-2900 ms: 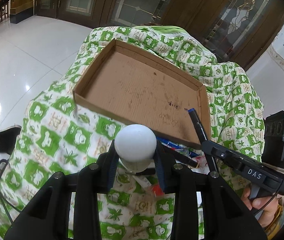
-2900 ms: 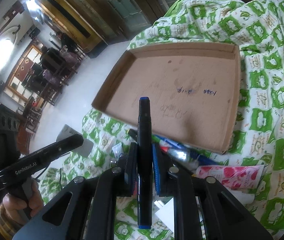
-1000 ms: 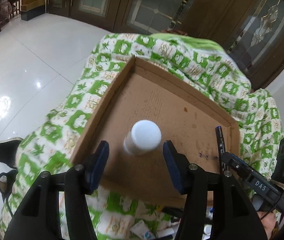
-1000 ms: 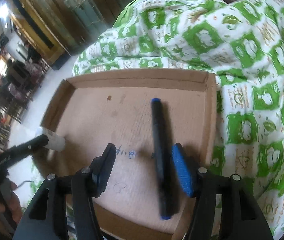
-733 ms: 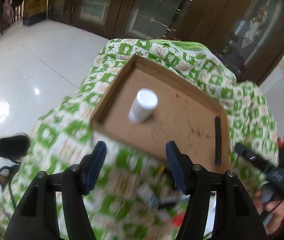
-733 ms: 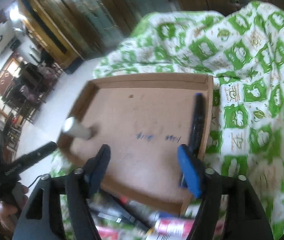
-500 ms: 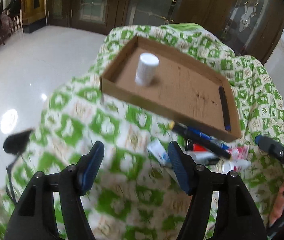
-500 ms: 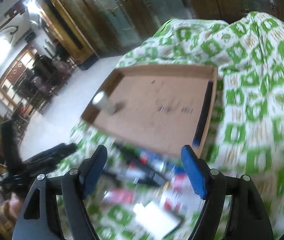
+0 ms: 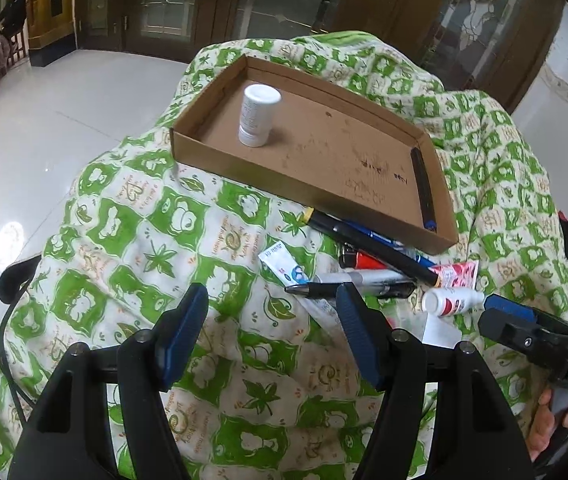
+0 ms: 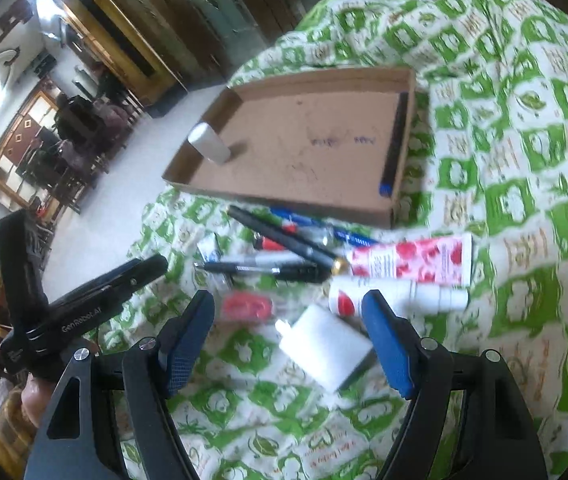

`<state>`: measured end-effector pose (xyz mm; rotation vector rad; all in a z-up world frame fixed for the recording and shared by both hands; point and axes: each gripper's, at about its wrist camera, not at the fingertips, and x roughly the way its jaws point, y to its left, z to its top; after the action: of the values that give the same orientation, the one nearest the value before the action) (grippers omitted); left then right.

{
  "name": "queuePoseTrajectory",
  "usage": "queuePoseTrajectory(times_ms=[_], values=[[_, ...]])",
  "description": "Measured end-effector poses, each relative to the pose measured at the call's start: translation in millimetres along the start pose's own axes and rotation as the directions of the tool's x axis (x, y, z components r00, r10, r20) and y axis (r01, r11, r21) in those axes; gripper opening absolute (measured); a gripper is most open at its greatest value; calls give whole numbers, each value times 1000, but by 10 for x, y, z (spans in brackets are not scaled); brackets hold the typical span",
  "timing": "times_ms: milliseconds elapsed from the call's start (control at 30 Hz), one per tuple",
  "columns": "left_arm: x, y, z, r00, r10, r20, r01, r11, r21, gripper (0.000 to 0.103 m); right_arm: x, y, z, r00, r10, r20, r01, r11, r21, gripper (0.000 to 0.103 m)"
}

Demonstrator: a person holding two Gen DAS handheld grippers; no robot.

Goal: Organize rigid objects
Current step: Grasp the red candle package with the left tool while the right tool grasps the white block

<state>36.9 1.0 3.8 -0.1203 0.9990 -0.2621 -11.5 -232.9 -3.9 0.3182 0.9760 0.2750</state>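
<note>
Left wrist view: left gripper point(image 9: 273, 330) hangs spread and empty at lower centre; white bottle point(image 9: 257, 115) stands upright in the cardboard tray point(image 9: 243, 164), upper centre. Right gripper point(image 10: 290, 338) likewise gapes empty above the white block point(image 10: 324, 350).

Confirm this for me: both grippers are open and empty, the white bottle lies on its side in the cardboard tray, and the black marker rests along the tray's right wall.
One detail is wrong: the white bottle stands upright in the cardboard tray, cap up, as the left wrist view shows. The rest holds: the left gripper and right gripper are open and empty, and the black marker rests along the tray's right wall.
</note>
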Motion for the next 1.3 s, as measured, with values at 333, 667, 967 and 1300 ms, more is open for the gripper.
queuePoseTrajectory(times_ms=[333, 667, 967, 1300], values=[[192, -430, -49, 988, -17, -151, 54, 968, 246, 66, 95, -59, -20, 999, -16, -41, 17, 1000, 13, 72], [488, -944, -188, 966, 78, -246, 71, 836, 544, 66, 87, -141, -8, 997, -69, -45, 71, 997, 33, 72], [620, -1108, -255, 965, 99, -243, 61, 815, 576, 48, 119, -163, -7, 994, -93, -58, 95, 995, 35, 72], [264, -732, -333, 955, 65, -290, 61, 912, 406, 33, 275, -105, -82, 987, -99, -125, 97, 995, -21, 72]])
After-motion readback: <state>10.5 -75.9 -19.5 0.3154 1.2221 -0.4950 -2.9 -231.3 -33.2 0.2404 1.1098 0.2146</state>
